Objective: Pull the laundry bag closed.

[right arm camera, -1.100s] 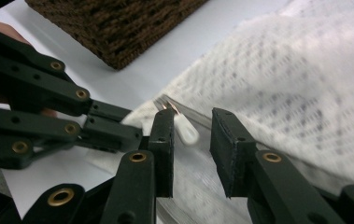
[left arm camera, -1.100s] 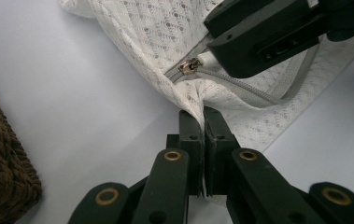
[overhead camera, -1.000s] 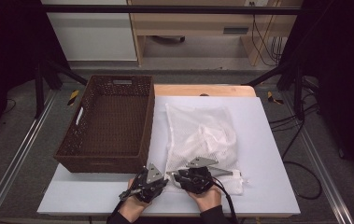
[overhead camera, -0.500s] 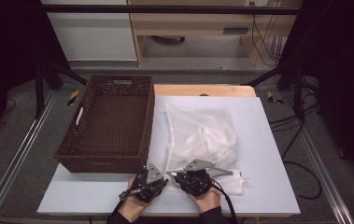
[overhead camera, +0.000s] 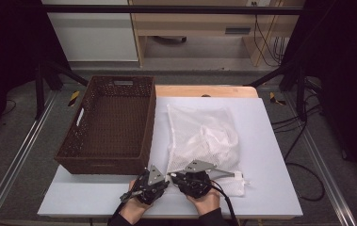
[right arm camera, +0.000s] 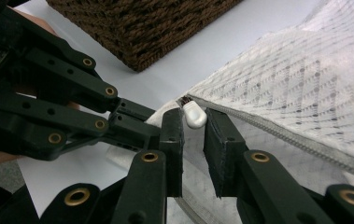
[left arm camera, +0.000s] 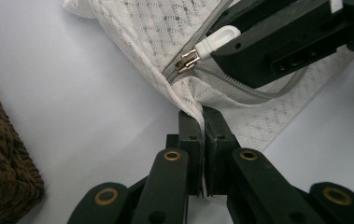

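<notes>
Starting at the left of the high view, the brown wicker basket (overhead camera: pixel 108 125) stands empty on the white table (overhead camera: pixel 270 188), with nothing yet placed in it. Just right of it lies the white mesh laundry bag (overhead camera: pixel 203 136), flat on the table with some pale fabric inside, its near corner at the two grippers. The left gripper (left arm camera: pixel 203 122) has its jaws closed tight on the mesh at that corner, pinning the bag just below the end of the grey zipper (left arm camera: pixel 240 86). The right gripper (right arm camera: pixel 194 122) has just been closing its jaws around the white zipper pull (right arm camera: pixel 194 114); in the right gripper view the pull sits between the pads with a gap on either side, so it looks bracketed rather than firmly pinched. The slider (left arm camera: pixel 187 59) sits at the very corner of the bag, so I judge the setup done: bag anchored, pull reached. Left to do are the firm pinch and the whole run of the zipper.
</notes>
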